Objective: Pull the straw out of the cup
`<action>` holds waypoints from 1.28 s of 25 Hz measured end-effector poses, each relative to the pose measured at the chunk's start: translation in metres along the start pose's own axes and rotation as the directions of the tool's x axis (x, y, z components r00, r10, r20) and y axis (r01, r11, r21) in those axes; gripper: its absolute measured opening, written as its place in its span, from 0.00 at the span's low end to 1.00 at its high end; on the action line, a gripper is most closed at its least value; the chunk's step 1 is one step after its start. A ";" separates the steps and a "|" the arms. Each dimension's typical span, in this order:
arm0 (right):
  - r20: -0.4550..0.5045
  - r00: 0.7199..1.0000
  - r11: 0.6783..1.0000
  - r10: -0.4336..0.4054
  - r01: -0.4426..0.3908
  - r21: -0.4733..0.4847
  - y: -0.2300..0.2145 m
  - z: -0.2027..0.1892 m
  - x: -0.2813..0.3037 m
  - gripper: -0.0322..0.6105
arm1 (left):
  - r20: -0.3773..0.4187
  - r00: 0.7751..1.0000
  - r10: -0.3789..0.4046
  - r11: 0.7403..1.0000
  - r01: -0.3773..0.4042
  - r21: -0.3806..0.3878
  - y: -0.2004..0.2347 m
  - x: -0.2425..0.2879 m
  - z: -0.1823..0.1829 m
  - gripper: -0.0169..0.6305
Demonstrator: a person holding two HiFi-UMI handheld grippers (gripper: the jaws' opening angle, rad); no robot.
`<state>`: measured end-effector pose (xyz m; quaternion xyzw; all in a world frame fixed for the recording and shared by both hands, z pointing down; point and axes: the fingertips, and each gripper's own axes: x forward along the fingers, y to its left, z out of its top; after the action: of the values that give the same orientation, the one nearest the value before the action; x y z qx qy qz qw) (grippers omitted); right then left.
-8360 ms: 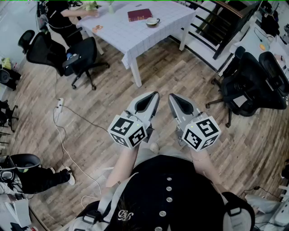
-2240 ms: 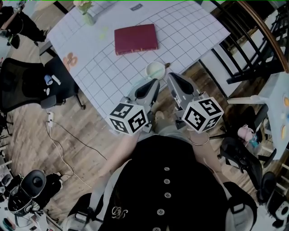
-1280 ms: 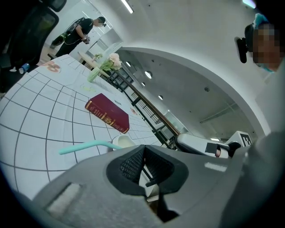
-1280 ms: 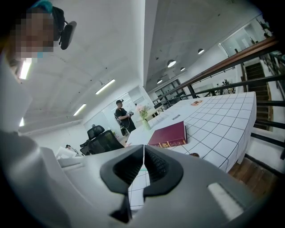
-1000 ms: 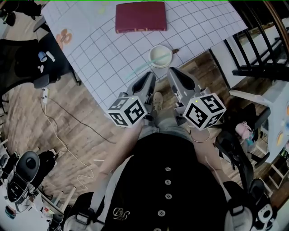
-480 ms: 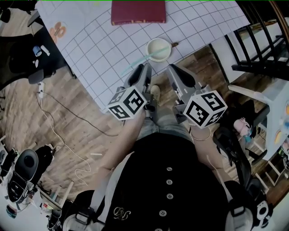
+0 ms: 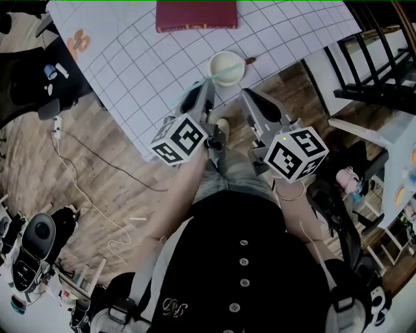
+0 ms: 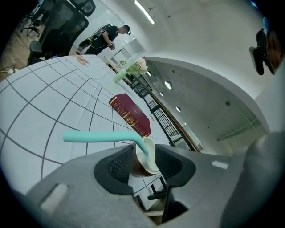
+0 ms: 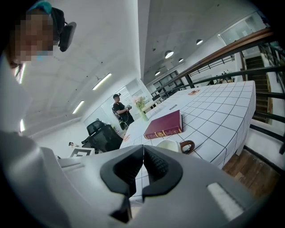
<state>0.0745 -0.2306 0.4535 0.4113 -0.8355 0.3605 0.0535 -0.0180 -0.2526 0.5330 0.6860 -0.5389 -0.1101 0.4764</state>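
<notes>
Head view: a table [image 7: 130, 52] under a white grid-lined cloth, with a white cup [image 7: 225, 66] near its edge and a red book [image 7: 195, 14] beyond the cup. A teal straw [image 7: 197, 85] stands in the cup and leans out toward the left gripper [image 7: 204, 94], whose tips lie just beside the cup. The right gripper [image 7: 250, 99] is held alongside, near the cup but apart from it. Both marker cubes sit toward the person.

Left gripper view: the jaws are spread, and the cup [image 8: 147, 156] shows in the gap between their tips. The straw [image 8: 98, 137] rises from the cup, bends at the rim, and its long arm runs level to the left, across the left jaw. The gap is wider than the straw — nothing is pinched, and whether either pad touches cup or straw cannot be told. Behind lie the book [image 8: 130, 115] and a vase of flowers [image 8: 129, 69]; a person [image 8: 107, 35] stands at the far end of the table.

Right gripper view: the jaws of the right gripper [image 9: 143, 153] are pressed together with nothing between them. Past their tips stands the cup [image 9: 171, 145], its brown handle [image 9: 188, 147] turned to the right, with the book [image 9: 164, 126] just behind it.
</notes>
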 end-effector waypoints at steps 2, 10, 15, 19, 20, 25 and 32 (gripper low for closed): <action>-0.002 1.000 1.000 0.000 0.000 0.002 -0.001 0.000 0.001 0.05 | -0.003 1.000 -0.001 1.000 0.001 -0.008 0.002 0.003 0.000 0.25; 0.007 1.000 1.000 -0.008 0.008 0.016 -0.005 0.004 0.006 0.05 | -0.001 1.000 -0.014 1.000 0.014 0.025 0.001 0.009 0.008 0.25; 0.012 1.000 1.000 -0.012 0.011 0.021 -0.007 0.006 0.008 0.05 | -0.013 0.999 -0.034 0.999 0.034 0.028 -0.004 0.012 0.011 0.25; 0.018 1.000 1.000 -0.016 0.016 0.025 -0.007 0.007 0.010 0.05 | -0.013 0.998 -0.064 0.997 0.065 0.029 -0.008 0.012 0.016 0.25; 0.020 1.000 1.000 -0.015 0.014 0.026 -0.007 0.007 0.011 0.05 | -0.013 0.997 -0.070 0.997 0.070 0.033 -0.009 0.012 0.018 0.25; 0.029 0.999 0.999 -0.015 0.014 0.032 -0.004 0.010 0.012 0.05 | -0.026 0.997 -0.071 0.995 0.072 0.063 -0.009 0.011 0.021 0.20; 0.048 0.998 0.999 -0.026 0.024 0.038 0.000 0.013 0.014 0.05 | -0.051 0.997 -0.063 0.993 0.068 0.101 -0.010 0.011 0.026 0.08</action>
<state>0.0678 -0.2483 0.4493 0.4315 -0.8244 0.3652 0.0299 -0.0246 -0.2757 0.5159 0.7292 -0.5097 -0.0813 0.4493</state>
